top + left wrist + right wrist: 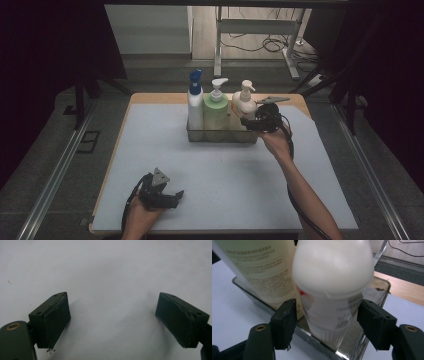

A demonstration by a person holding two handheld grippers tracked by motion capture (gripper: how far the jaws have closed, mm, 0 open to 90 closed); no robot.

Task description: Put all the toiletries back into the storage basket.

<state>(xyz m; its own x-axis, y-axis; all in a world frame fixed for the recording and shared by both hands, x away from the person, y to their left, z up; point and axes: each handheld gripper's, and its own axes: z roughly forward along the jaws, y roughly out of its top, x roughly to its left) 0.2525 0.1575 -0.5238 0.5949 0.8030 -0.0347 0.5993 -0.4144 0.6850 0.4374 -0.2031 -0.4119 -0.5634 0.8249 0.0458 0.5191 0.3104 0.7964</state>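
The white pump bottle (332, 290) stands at the right end of the clear rectangular tray (377, 290), squarely between the right gripper (325, 322)'s jaws. Those jaws are spread wider than the bottle, a gap showing on each side, gripping nothing. Beside it stands a pale green pump bottle (215, 111). The left gripper (112, 320) rests low over the bare grey bench (107, 270), jaws wide and empty.

A lab-like test space — dark curtains (45, 45), loose floor cables (260, 42), metal frame legs (218, 45).
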